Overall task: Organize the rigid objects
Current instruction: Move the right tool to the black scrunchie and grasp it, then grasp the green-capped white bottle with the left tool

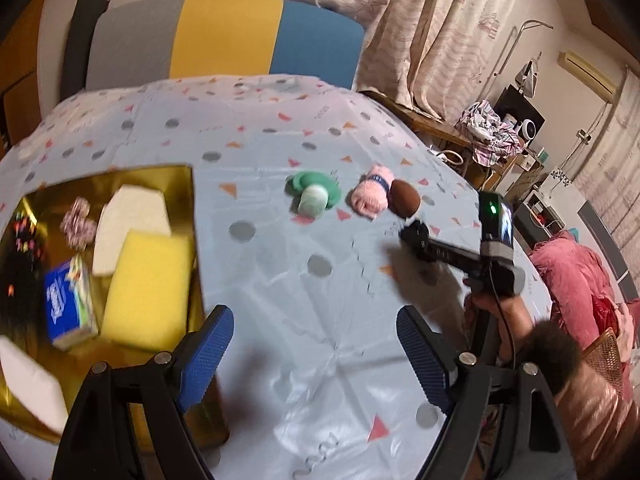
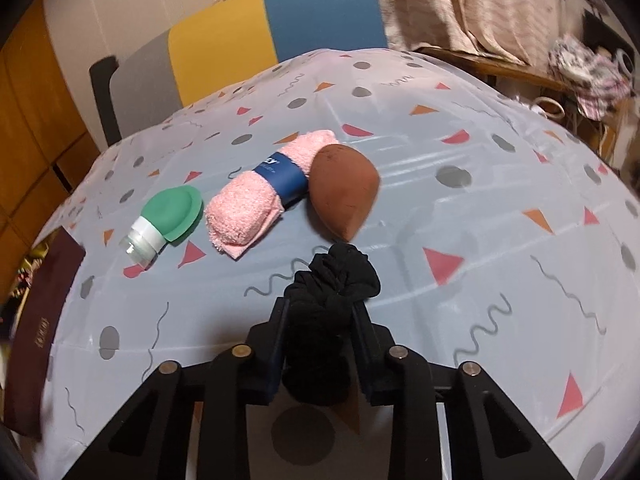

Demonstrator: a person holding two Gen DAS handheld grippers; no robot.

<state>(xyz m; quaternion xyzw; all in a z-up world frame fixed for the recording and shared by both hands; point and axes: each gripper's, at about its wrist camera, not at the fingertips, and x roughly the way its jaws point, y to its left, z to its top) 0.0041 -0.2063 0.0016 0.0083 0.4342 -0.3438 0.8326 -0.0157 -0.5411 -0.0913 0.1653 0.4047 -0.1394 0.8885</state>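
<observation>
My right gripper [image 2: 320, 312] is shut on a bunched black cloth [image 2: 332, 288], held low over the table. Just beyond it lie a brown egg-shaped sponge [image 2: 344, 192], a rolled pink towel with a blue band [image 2: 260, 196] and a green squeeze bottle with a white cap [image 2: 168, 216]. In the left wrist view the same bottle [image 1: 314, 194], towel [image 1: 370, 194] and brown sponge [image 1: 405, 199] lie mid-table, with the right gripper [image 1: 416, 236] next to them. My left gripper [image 1: 316, 352] is open and empty beside a gold box [image 1: 176, 178].
The gold box holds a yellow sponge [image 1: 150, 288], white foam pieces [image 1: 130, 224], a blue tissue pack [image 1: 68, 306] and a scrunchie [image 1: 78, 220]. A dark red lid [image 2: 40, 320] lies at the table's left. A striped chair [image 1: 224, 36] stands behind the table.
</observation>
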